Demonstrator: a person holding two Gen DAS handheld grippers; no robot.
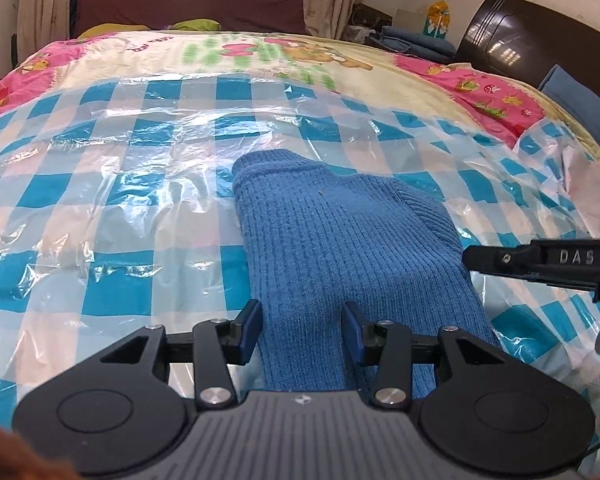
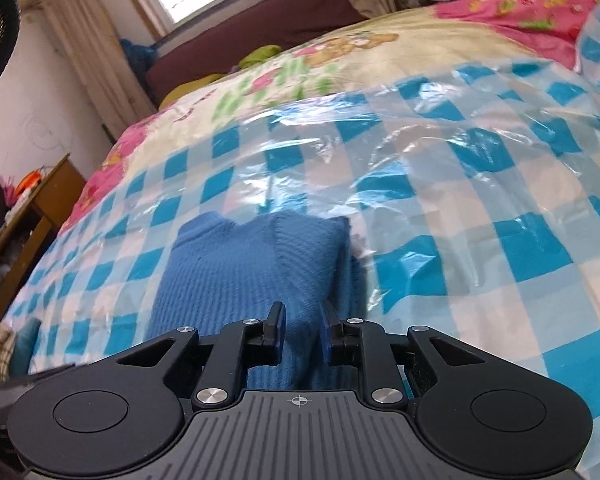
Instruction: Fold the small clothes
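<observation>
A blue ribbed knit garment (image 1: 340,248) lies folded into a long strip on a blue-and-white checked plastic sheet (image 1: 100,200) over the bed. My left gripper (image 1: 300,330) is open, its jaws apart over the garment's near end. My right gripper (image 2: 303,334) hovers over the same garment (image 2: 240,268) in the right wrist view, jaws partly open with knit fabric showing between them; I cannot tell whether they grip it. The right gripper also shows in the left wrist view (image 1: 540,262) at the garment's right edge.
The plastic sheet (image 2: 480,208) covers a cartoon-print quilt (image 1: 260,52) with pink borders. A dark headboard (image 1: 540,36) stands at the right, a maroon bench (image 1: 188,8) under the window at the far side, a wooden desk (image 2: 40,208) left of the bed.
</observation>
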